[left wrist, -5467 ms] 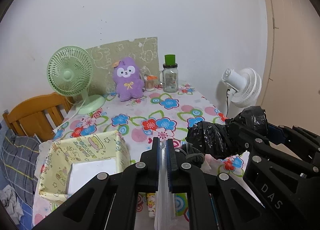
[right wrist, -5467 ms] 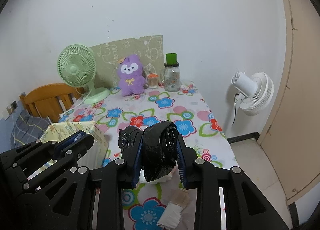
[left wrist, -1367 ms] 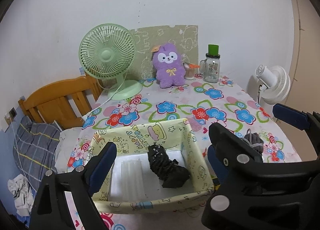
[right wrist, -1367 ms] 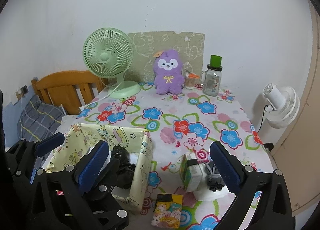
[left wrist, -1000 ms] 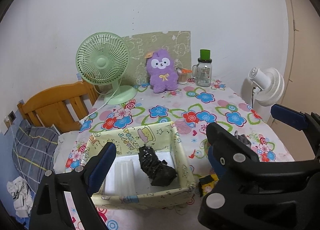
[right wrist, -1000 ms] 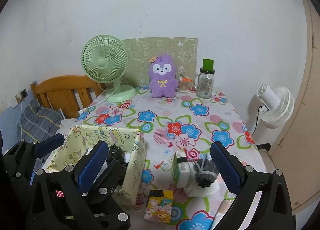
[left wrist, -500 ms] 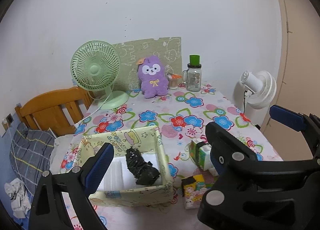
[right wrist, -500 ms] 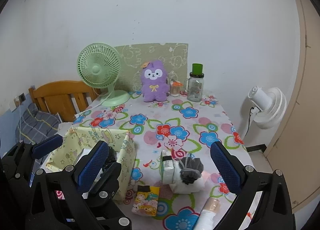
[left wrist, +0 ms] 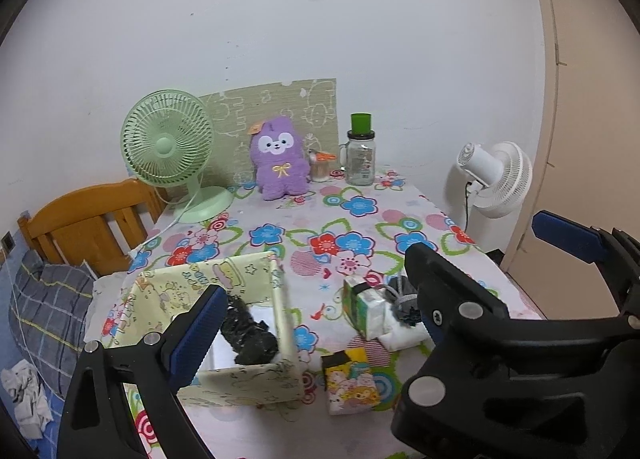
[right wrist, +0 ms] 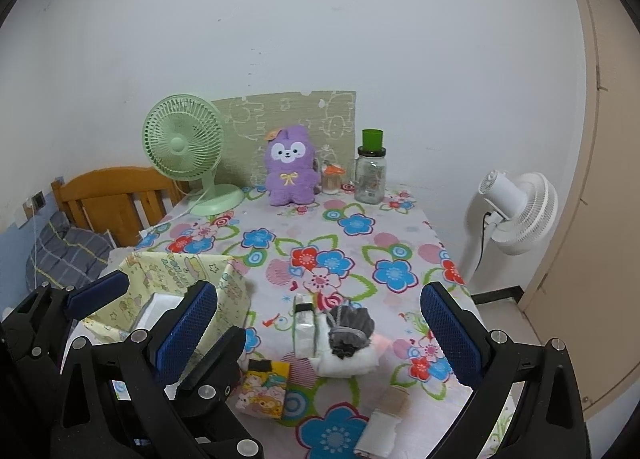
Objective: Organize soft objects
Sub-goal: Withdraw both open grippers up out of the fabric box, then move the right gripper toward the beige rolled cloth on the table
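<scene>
— Yellow fabric box point(left wrist: 248, 375) at the table's near left corner; what's in it?
— 1 crumpled black plastic bag point(left wrist: 250, 335) against the right wall, white liner beneath. Seen from the left wrist view only.
— Left gripper point(left wrist: 316, 315)?
— Jaws spread wide, nothing between them. Blue-padded fingers point(left wrist: 200, 333) frame the box and the pile beside it.
— Right gripper point(right wrist: 320, 333)?
— Also wide apart, empty, hanging above the table's front edge.
— What lies outside the box?
— To its right, a green-and-white tissue pack point(right wrist: 304, 325) standing on edge, touching a grey knit bundle point(right wrist: 350, 325) that sits on a folded white cloth point(right wrist: 348, 363). Just in front, a cartoon-printed packet point(right wrist: 264, 387). Nearer still, a beige-and-white roll point(right wrist: 386, 419) lying flat.
— Background?
— Floral tablecloth point(right wrist: 360, 251); purple plush point(right wrist: 290, 167), green fan point(right wrist: 184, 147), glass jar point(right wrist: 371, 171) along the wall.
</scene>
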Available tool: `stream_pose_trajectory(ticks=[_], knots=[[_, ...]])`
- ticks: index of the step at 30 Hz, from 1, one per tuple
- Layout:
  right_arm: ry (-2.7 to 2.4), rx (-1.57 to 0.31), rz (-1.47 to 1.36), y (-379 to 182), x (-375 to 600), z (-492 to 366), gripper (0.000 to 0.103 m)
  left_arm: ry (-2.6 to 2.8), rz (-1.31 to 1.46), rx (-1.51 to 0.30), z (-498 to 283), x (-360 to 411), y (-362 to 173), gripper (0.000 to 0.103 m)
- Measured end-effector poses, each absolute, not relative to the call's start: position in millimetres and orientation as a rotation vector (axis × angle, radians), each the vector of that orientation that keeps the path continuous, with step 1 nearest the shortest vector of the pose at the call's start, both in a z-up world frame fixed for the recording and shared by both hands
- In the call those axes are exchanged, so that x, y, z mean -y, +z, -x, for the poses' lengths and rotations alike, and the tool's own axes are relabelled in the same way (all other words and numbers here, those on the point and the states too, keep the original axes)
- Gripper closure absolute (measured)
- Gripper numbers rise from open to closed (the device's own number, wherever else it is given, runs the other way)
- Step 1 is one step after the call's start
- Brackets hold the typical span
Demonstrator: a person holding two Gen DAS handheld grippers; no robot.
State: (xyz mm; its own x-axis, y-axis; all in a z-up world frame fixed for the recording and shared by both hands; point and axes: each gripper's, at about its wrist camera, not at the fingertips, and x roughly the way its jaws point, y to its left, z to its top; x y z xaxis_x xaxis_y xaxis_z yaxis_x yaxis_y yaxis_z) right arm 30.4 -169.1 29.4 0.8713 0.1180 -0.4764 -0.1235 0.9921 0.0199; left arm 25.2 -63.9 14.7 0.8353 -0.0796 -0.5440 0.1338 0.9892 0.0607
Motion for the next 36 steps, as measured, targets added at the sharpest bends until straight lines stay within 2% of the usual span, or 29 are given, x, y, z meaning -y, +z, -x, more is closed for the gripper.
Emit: stream_pose_trajectory(ticks=[17, 36], knots=[[0.092, -0.538, 0.015, 0.2, 198.5, -31.1, 0.0, -0.183, -0.096, -0.595, -29.7, 91.3, -15.0, 0.005], [0.097, -0.621, -0.01, -56.3, 224.3, -57.8, 0.0, -0.243, -0.068, -0.72, -59.3, 111.7, -72.2, 0.005]])
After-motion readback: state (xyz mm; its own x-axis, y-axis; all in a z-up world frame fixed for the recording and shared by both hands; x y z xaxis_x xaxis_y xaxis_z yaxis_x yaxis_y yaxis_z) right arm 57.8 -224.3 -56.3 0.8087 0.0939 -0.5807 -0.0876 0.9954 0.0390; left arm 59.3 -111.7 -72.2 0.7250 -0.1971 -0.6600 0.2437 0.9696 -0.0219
